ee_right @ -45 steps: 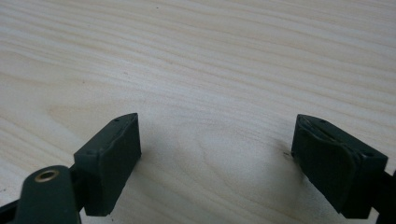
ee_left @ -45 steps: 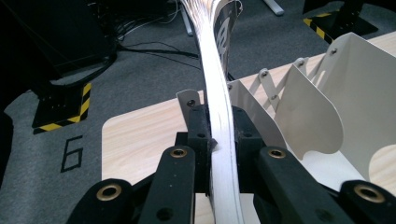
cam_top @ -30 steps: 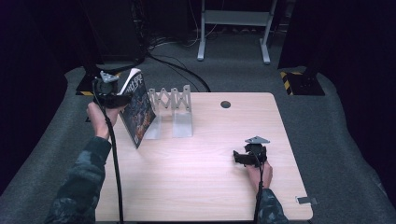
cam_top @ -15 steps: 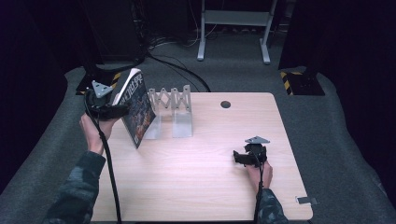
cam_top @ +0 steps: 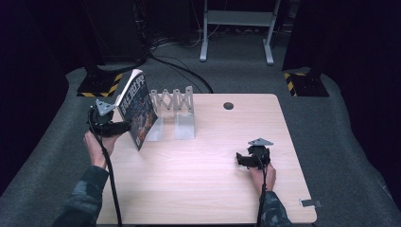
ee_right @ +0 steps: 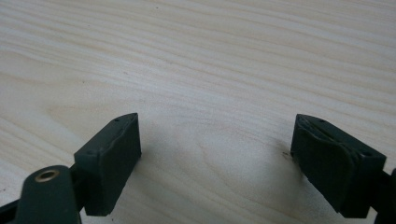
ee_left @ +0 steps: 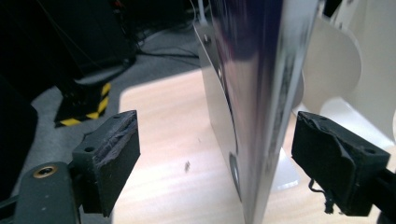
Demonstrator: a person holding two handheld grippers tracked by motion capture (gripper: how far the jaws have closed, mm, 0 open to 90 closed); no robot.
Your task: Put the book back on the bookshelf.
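A dark-covered book (cam_top: 137, 111) stands tilted at the left end of a silver folding book rack (cam_top: 175, 101), with its lower edge on the wooden table (cam_top: 198, 189). My left gripper (cam_top: 124, 127) is level with the book's near edge. In the left gripper view the book's edge (ee_left: 261, 93) stands between the jaws, which are open, and neither pad (ee_left: 112, 158) touches it. A white plate of the rack (ee_left: 345, 70) shows behind the book. My right gripper (cam_top: 242, 160) rests at the table's right front, open, with bare wood between its pads (ee_right: 112, 158).
A round cable hole (cam_top: 228, 105) sits at the table's far middle. Black-and-yellow striped stand bases (cam_top: 101, 85) and cables lie on the grey floor behind the table. A small metal tab (cam_top: 309, 203) lies at the near right corner.
My left gripper has come down from the book's top toward the near side and now straddles the book's near edge. The book and the right gripper have stayed in place.
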